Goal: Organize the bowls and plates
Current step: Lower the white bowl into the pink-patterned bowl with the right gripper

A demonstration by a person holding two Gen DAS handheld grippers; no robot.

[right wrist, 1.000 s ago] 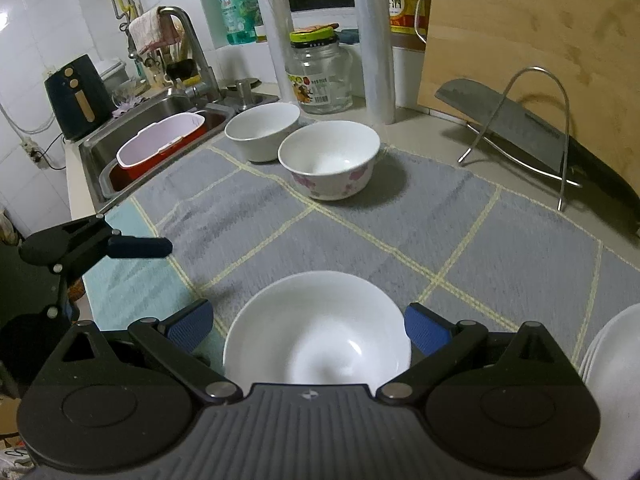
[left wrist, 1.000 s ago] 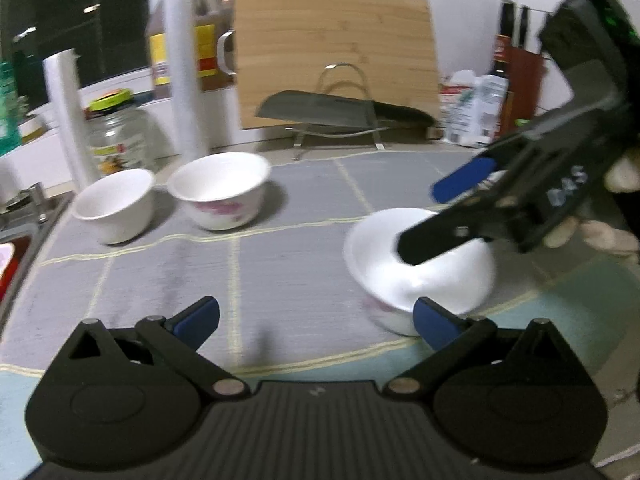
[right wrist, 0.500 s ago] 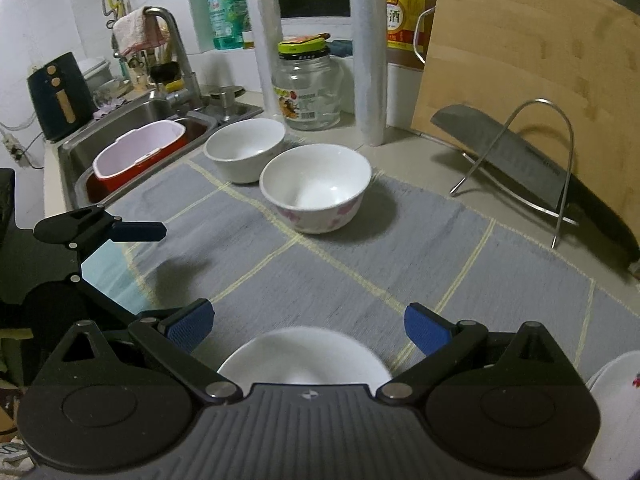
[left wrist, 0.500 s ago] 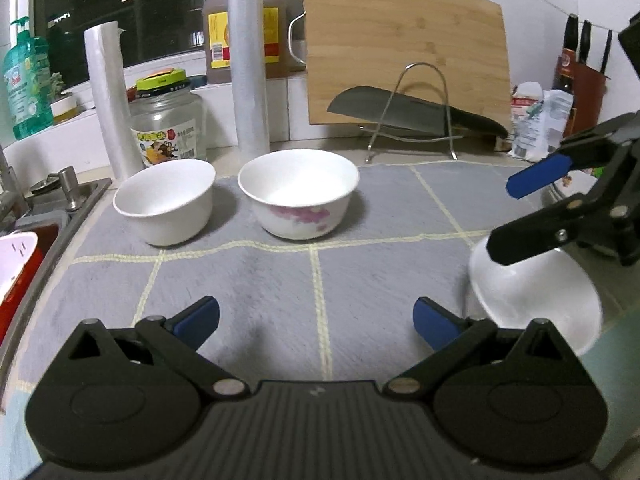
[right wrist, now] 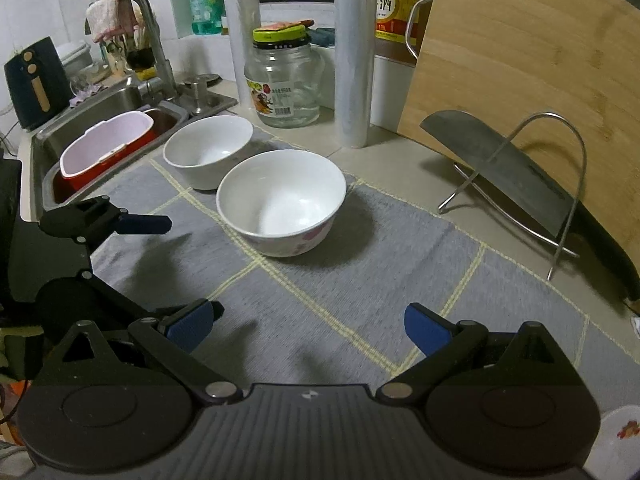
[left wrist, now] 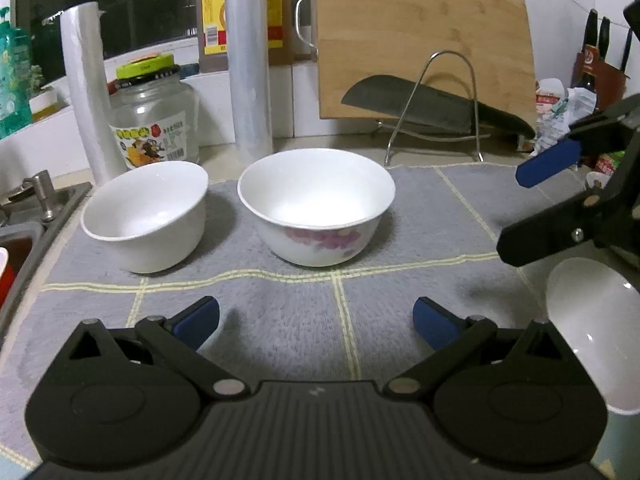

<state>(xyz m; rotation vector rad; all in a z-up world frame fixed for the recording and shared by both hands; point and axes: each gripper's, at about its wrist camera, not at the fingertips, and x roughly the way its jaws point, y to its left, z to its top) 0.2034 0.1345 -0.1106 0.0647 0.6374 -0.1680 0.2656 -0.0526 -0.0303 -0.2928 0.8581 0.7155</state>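
The flowered bowl (left wrist: 316, 206) sits upright on the grey mat (left wrist: 280, 320), just beside the plain white bowl (left wrist: 148, 216), ready for nesting. Your left gripper (left wrist: 316, 316) faces them, fingers apart and empty. Your right gripper (right wrist: 308, 326), also spread, holds nothing.

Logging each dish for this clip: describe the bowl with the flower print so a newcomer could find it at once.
Start at the grey mat with yellow grid lines, right of the sink. Two white bowls stand side by side on its far part, before the glass jar. The flowered bowl is the one farther from the sink: wider than the plain bowl, with pink blossoms outside.
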